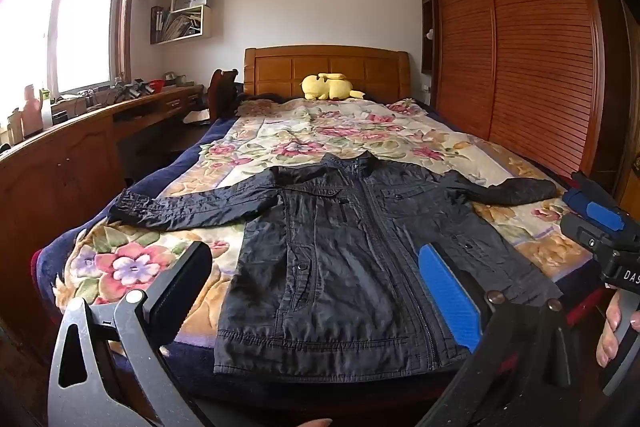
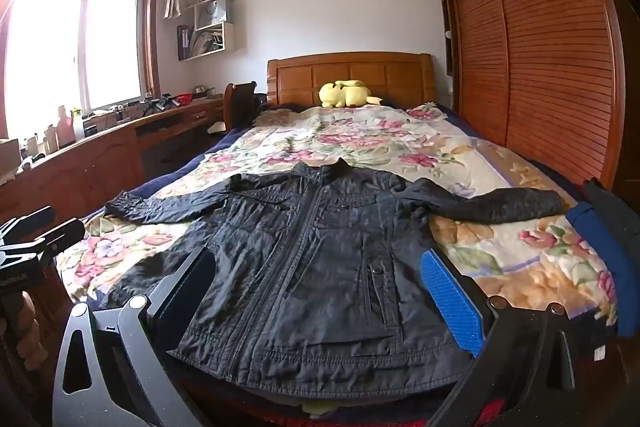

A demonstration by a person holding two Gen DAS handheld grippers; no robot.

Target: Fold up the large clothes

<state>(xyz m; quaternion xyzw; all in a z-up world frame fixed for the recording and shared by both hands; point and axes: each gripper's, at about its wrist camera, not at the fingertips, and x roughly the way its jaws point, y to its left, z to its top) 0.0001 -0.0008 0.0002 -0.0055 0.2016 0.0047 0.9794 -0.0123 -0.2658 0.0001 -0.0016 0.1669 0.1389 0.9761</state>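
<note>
A black zip-up jacket (image 1: 340, 259) lies flat, front up, on the floral bedspread (image 1: 320, 139), collar toward the headboard and both sleeves spread sideways. It also shows in the right wrist view (image 2: 312, 267). My left gripper (image 1: 316, 291) is open and empty, held above the jacket's hem at the foot of the bed. My right gripper (image 2: 316, 295) is open and empty, also above the hem. The right gripper shows at the right edge of the left wrist view (image 1: 600, 223), and the left gripper at the left edge of the right wrist view (image 2: 36, 231).
A yellow plush toy (image 1: 330, 87) lies by the wooden headboard (image 1: 328, 67). A slatted wooden wardrobe (image 1: 520, 47) stands along the right. A long wooden desk (image 1: 80, 131) with bottles and clutter runs under the window on the left, with a chair (image 1: 222, 87) beside it.
</note>
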